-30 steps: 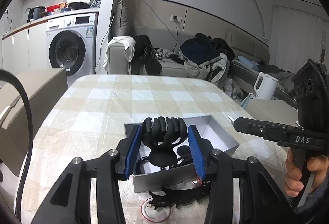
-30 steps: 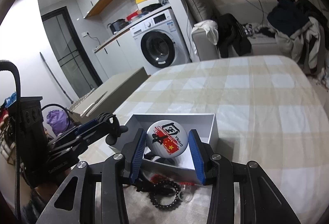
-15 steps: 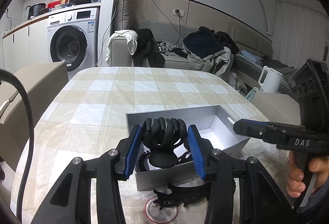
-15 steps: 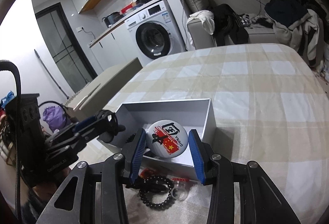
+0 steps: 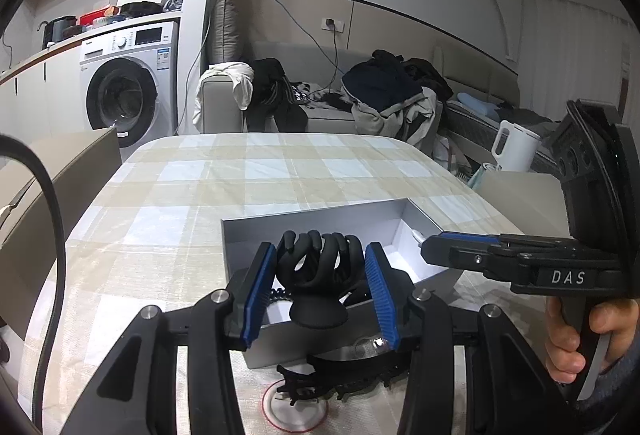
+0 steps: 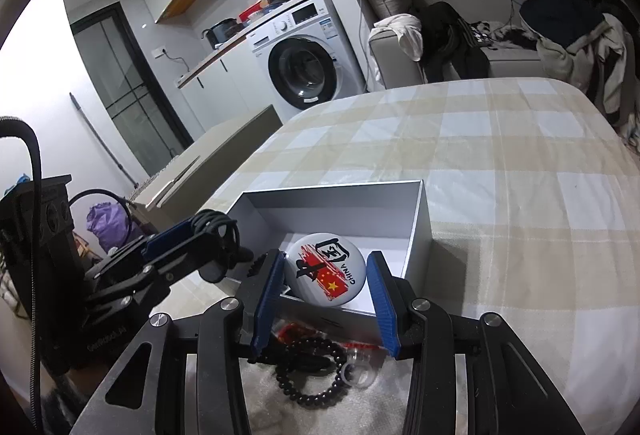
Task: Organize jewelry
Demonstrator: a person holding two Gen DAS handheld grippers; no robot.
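My left gripper [image 5: 320, 267] is shut on a black claw hair clip [image 5: 320, 271], held over the near end of the open grey box [image 5: 320, 213]. My right gripper [image 6: 325, 277] is shut on a round white badge [image 6: 325, 273] with a red flag and the word CHINA, over the near wall of the same box [image 6: 332, 191]. Each gripper shows in the other's view: the right gripper [image 5: 460, 255] at the box's right side, the left gripper [image 6: 216, 235] with the clip [image 6: 212, 223] at its left.
In front of the box lie another black hair clip [image 5: 348, 371], a red-rimmed round disc [image 5: 294, 407], a black bead bracelet [image 6: 312, 371], a clear ring [image 6: 356, 375] and a red piece [image 6: 296, 331]. A checked cloth [image 6: 500, 175] covers the table. A hand [image 5: 580, 335] grips the right handle.
Both grips are unchanged. The box has drifted slightly up in both views and shows more of its inside; otherwise nothing has moved.
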